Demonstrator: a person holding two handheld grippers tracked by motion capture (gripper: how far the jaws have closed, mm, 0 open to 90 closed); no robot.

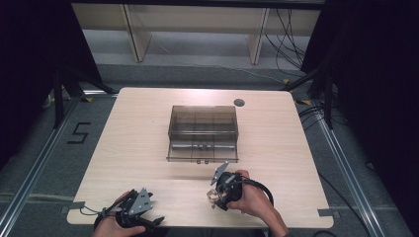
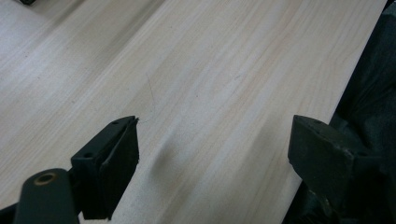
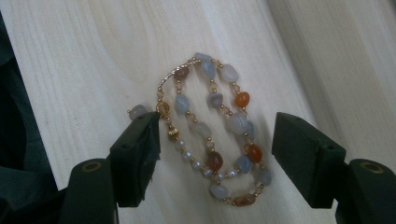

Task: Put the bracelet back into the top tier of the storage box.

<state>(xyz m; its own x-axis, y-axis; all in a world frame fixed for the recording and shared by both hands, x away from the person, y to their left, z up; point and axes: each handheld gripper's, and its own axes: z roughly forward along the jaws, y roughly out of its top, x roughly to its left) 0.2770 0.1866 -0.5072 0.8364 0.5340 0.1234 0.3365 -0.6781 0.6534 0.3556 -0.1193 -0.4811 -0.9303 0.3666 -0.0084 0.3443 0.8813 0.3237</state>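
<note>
left gripper [image 1: 157,220]: black body wearing a grey three-cornered plate, cable trailing
right gripper [image 1: 213,199]: black, showing a grey plate, looping black cable
fingers [image 3: 140,151]: black blocky pads bearing small screw holes

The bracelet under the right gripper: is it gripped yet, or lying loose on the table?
Lying loose. The bracelet rests flat on the table between the right gripper's spread jaws, whose pads do not press on it.

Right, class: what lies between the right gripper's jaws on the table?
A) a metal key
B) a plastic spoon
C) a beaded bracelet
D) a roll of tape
C: in the right gripper view a beaded bracelet of pale and orange stones lies on the table between the open jaws of the right gripper.
</note>
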